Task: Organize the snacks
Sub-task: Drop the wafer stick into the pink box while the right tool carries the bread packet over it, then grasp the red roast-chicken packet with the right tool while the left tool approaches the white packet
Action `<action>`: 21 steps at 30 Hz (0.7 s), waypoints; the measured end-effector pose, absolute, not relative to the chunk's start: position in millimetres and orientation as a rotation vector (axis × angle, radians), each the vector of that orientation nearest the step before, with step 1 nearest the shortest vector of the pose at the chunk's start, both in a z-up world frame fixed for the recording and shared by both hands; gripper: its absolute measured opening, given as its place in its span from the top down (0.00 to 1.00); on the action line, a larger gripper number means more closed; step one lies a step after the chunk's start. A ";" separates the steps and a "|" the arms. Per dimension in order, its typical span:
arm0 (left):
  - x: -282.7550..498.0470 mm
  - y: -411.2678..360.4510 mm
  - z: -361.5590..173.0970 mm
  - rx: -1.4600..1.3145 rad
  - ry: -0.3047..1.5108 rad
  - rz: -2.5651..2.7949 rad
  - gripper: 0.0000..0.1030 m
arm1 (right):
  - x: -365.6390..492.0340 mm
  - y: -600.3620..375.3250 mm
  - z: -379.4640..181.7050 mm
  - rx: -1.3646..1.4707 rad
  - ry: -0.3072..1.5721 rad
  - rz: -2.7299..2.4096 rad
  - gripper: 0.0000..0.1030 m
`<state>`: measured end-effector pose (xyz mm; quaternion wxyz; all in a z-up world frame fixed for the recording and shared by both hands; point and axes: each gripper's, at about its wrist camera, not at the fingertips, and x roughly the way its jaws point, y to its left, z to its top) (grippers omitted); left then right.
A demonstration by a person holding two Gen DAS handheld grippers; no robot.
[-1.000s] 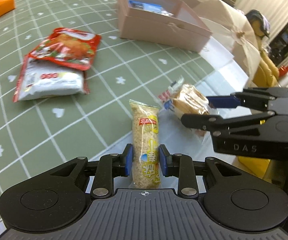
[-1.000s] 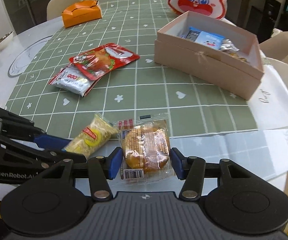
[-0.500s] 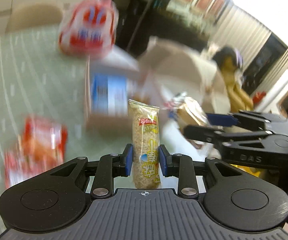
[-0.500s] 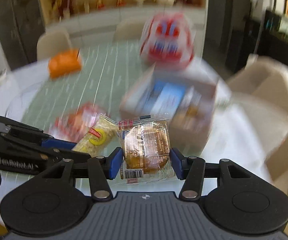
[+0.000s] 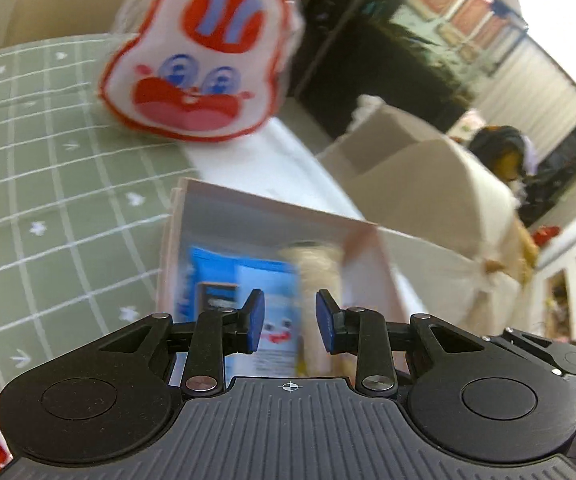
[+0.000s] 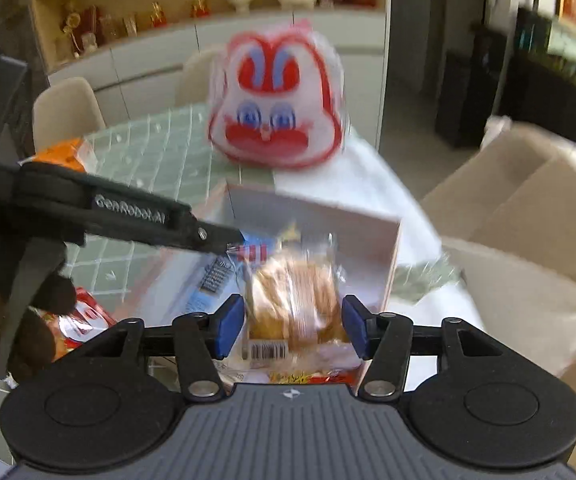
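**Right wrist view: cake packet loose between spread jaws above the box**

Right wrist view shows the right gripper tilted down over an open pink box. Its jaws have just been opening. A clear-wrapped cake packet sits between them, blurred, and both blue pads stand just clear of its sides rather than pinching it. The packet's long axis runs straight ahead along the fingers, with the barcode end nearest the camera and the far end over the inside of the box. It looks as if it is being dropped in. What matters for that is that the box lies directly beneath and ahead of the packet, not off to one side.

Left wrist view shows the left gripper over the same box, its jaws a narrow gap apart and pinching nothing visible. A pale rice bar appears blurred just beyond the right-hand pad, within the box walls beside a blue packet. It seems released too, though the blur leaves that uncertain.

Beyond the box, a rabbit-face bag stands on the green tablecloth. A red snack packet lies left of the box, on the left gripper's side.
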<state>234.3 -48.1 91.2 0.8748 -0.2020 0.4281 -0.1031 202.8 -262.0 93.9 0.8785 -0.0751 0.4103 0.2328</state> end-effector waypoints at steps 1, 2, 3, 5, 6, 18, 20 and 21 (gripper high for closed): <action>230.2 -41.3 92.6 -0.431 0.878 -0.202 0.69 | 205.2 -260.1 89.9 -0.171 0.859 0.488 0.46; 225.8 -33.2 95.3 -0.439 0.863 -0.192 0.69 | 204.1 -258.1 87.9 -0.189 0.850 0.492 0.46; 217.4 -22.7 97.8 -0.436 0.847 -0.171 0.69 | 201.6 -257.2 87.5 -0.201 0.834 0.494 0.45; 200.2 -1.7 98.1 -0.400 0.832 -0.113 0.69 | 191.5 -257.6 90.9 -0.198 0.801 0.517 0.40; 189.3 11.9 95.8 -0.375 0.836 -0.070 0.69 | 184.1 -258.2 93.9 -0.188 0.787 0.544 0.38; 58.5 103.1 39.3 -0.453 0.934 0.133 0.69 | 99.4 -159.0 75.8 -0.213 0.916 0.881 0.25; 38.7 111.1 39.0 -0.494 0.920 0.153 0.69 | 96.7 -132.6 65.2 -0.190 0.955 0.871 0.25; 28.6 113.7 38.2 -0.512 0.912 0.162 0.69 | 99.0 -120.5 59.9 -0.172 0.969 0.844 0.25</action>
